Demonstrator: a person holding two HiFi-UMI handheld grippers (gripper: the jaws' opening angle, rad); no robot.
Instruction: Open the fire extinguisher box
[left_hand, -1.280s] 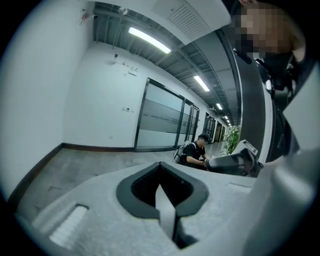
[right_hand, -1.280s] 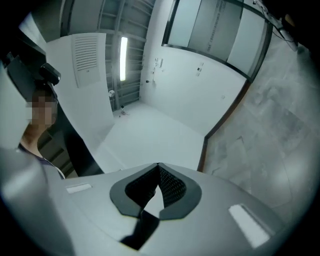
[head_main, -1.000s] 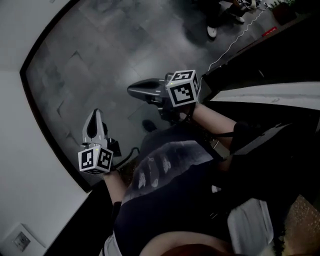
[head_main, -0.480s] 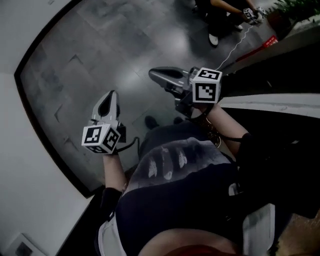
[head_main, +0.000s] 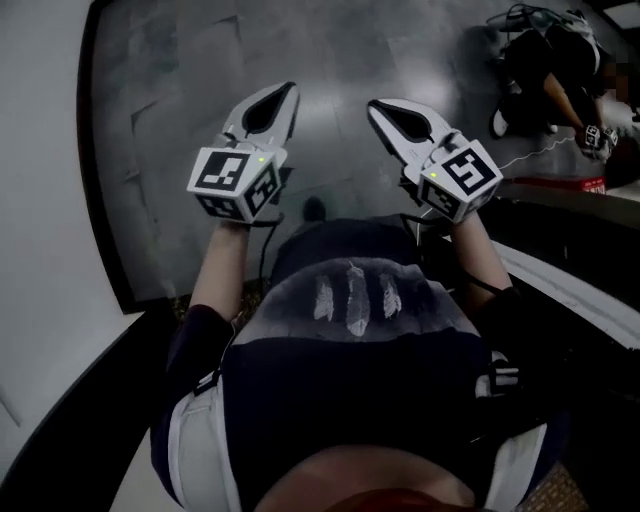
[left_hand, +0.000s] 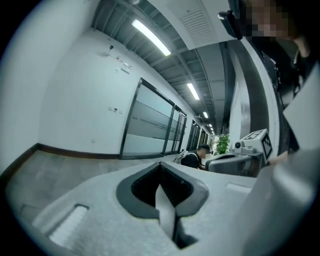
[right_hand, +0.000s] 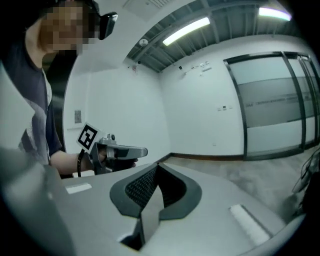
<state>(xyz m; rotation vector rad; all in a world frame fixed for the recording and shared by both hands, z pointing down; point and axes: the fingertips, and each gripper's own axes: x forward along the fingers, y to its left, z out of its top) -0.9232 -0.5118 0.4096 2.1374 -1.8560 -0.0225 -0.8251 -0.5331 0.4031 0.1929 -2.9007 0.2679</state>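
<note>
- Over the last second both grippers have swung round. In the head view the left gripper (head_main: 280, 98) has come up from the lower left. The right gripper (head_main: 385, 108) has turned from lying crosswise to pointing ahead. They now sit side by side, tips slightly toward each other.
- There are two grippers, each with one marker cube (head_main: 237, 182). Each gripper's own view shows its jaws closed together with nothing between them.
- The head view alone shows one other person (head_main: 545, 75), crouched on the grey floor (head_main: 200, 60) at upper right.
- Only the left gripper view shows a glass partition (left_hand: 150, 127), a green plant (left_hand: 222, 144) and a receding row of at least three ceiling light strips (left_hand: 150, 37). The right gripper shows at its right edge.
- The right gripper view shows two light strips and a white wall (right_hand: 200, 110). The left gripper, held in a hand (right_hand: 100, 159), shows at its left.
- None of the three views shows the fire extinguisher box, so its place cannot be told.
</note>
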